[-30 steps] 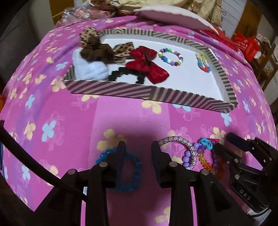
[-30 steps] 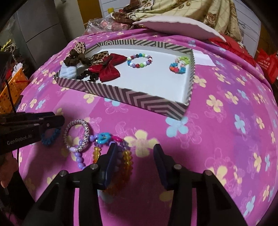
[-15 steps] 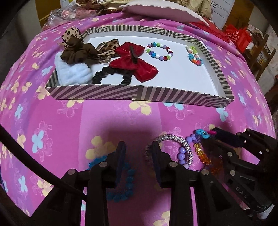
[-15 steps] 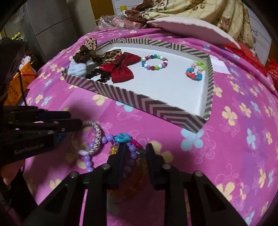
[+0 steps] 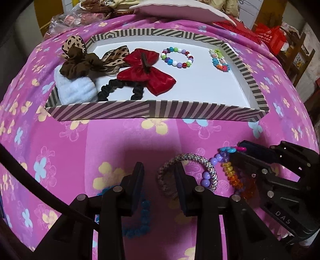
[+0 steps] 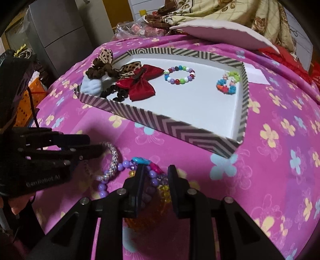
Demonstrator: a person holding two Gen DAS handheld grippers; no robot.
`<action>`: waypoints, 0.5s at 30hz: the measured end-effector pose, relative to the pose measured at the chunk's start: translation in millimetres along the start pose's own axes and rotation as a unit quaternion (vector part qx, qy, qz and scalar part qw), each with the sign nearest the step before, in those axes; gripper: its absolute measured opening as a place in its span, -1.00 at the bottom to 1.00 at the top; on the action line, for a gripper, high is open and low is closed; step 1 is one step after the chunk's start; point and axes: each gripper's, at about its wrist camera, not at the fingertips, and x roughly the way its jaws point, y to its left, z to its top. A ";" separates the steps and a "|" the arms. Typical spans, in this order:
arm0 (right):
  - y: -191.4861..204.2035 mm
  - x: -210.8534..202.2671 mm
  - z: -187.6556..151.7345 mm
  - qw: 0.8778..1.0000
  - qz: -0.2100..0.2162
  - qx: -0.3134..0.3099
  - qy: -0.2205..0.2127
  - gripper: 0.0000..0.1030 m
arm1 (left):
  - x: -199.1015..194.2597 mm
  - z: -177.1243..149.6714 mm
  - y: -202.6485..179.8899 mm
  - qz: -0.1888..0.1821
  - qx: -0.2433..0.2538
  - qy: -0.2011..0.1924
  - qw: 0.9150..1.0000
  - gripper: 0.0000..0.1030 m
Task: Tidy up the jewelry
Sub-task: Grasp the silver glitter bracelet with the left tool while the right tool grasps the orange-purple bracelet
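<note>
A striped tray [image 5: 152, 114] [image 6: 172, 124] lies on the pink flowered cloth. It holds a red bow [image 5: 148, 70], scrunchies, a multicolour bead bracelet [image 5: 177, 57] [image 6: 179, 75] and a small bright bracelet [image 5: 220, 60] [image 6: 228, 84]. In front of it lie a silver woven bangle [image 5: 212, 172] [image 6: 114, 158], a purple bead bracelet [image 5: 206, 178] [image 6: 102, 187], an amber bead bracelet [image 5: 234, 178] and a blue bead bracelet [image 5: 136, 230]. My left gripper [image 5: 159, 178] is open over the bangle's left side. My right gripper [image 6: 155, 180] has narrowed around the purple and amber beads.
A white paper plate [image 5: 180, 10] and bedding lie behind the tray. A red bag [image 5: 272, 38] and wooden furniture stand at the far right. An orange basket [image 6: 24, 104] and a grey cabinet [image 6: 56, 30] are left of the bed.
Both grippers have moved forward toward the tray. The right jaws have narrowed around the bead bracelets. The left gripper has shifted right from the blue bracelet to the bangle.
</note>
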 end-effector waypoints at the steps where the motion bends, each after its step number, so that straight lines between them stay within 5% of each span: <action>1: -0.7 0.3 -0.1 1.000 0.005 0.002 -0.002 -0.54 | -0.1 0.3 0.4 -0.003 0.001 -0.001 1.000 -0.21; 3: -3.5 0.1 -0.9 1.000 0.018 0.010 -0.003 -0.72 | 0.3 0.8 -0.3 -0.005 0.007 -0.005 1.000 -0.49; 5: -5.7 -3.9 -3.2 0.999 0.027 0.021 -0.008 -0.81 | 0.5 0.7 1.9 -0.005 0.005 -0.008 1.000 -0.57; 15: -1.1 -49.5 -8.6 0.998 0.034 0.023 -0.046 -0.82 | -23.2 -1.3 12.2 -0.030 -0.017 -0.029 0.999 -0.61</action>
